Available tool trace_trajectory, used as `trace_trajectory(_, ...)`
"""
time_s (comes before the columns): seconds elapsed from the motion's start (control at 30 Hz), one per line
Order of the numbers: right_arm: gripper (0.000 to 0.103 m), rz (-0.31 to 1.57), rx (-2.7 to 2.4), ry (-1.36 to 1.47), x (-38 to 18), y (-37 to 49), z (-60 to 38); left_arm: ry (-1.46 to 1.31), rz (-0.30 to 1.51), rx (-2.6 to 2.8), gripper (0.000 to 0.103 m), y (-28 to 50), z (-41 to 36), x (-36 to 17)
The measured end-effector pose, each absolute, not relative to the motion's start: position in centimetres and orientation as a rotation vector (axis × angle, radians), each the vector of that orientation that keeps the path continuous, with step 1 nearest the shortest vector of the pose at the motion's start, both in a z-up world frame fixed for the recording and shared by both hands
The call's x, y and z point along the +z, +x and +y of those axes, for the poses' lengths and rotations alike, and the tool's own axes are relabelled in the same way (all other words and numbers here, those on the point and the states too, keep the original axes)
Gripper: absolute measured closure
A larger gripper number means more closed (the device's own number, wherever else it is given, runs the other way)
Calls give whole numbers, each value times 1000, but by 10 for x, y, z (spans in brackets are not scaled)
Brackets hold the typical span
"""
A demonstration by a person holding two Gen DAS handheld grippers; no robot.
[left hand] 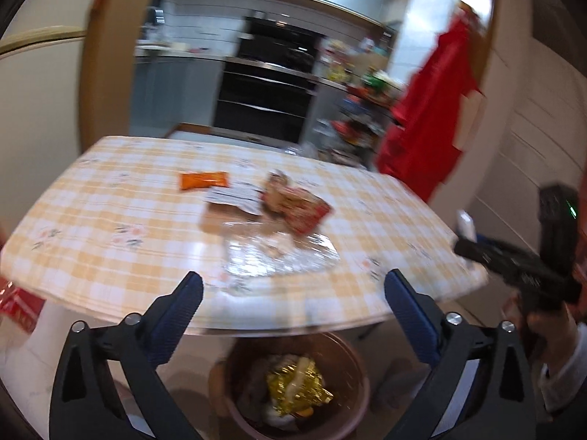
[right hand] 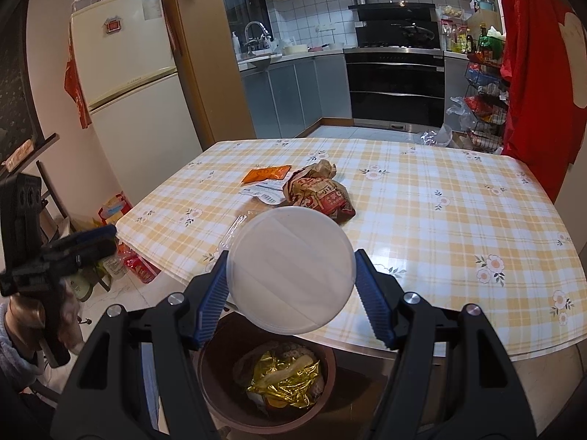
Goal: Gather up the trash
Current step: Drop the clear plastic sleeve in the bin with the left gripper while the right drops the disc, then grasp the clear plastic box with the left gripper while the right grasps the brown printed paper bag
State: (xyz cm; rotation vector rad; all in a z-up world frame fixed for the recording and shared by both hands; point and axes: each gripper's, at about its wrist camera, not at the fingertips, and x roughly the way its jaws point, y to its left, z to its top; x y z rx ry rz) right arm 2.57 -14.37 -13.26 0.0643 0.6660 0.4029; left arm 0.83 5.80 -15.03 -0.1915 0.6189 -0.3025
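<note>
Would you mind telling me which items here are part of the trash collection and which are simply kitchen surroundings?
Part of the job:
- white plastic lid, held in the right gripper
- brown bin holding gold foil
- orange packet
- crumpled red wrapper
- white paper slip
- clear plastic film

Just surroundings:
- fridge
- oven
- red cloth

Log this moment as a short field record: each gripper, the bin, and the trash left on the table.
left gripper: open, empty, above the table's near edge
right gripper: shut on the white plastic lid, held above the bin
bin: brown, on the floor below the table edge, holds a gold foil wrapper
table: yellow checked cloth
left on the table: orange packet, red-brown paper bag, white slip, clear plastic film
</note>
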Motion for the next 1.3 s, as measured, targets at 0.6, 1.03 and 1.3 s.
trace_trajectory(0.6, 13, 700, 499, -47, -144, 22, -99, -212, 626, -181, 6, 11, 87, -155)
trace_trajectory(1.03, 6, 724, 342, -26, -149, 36, -121, -182, 641, -175, 6, 16, 85, -161)
trace_trajectory(1.3, 6, 744, 324, -9, -159, 42, -130, -158, 672, -179, 6, 24, 79, -168)
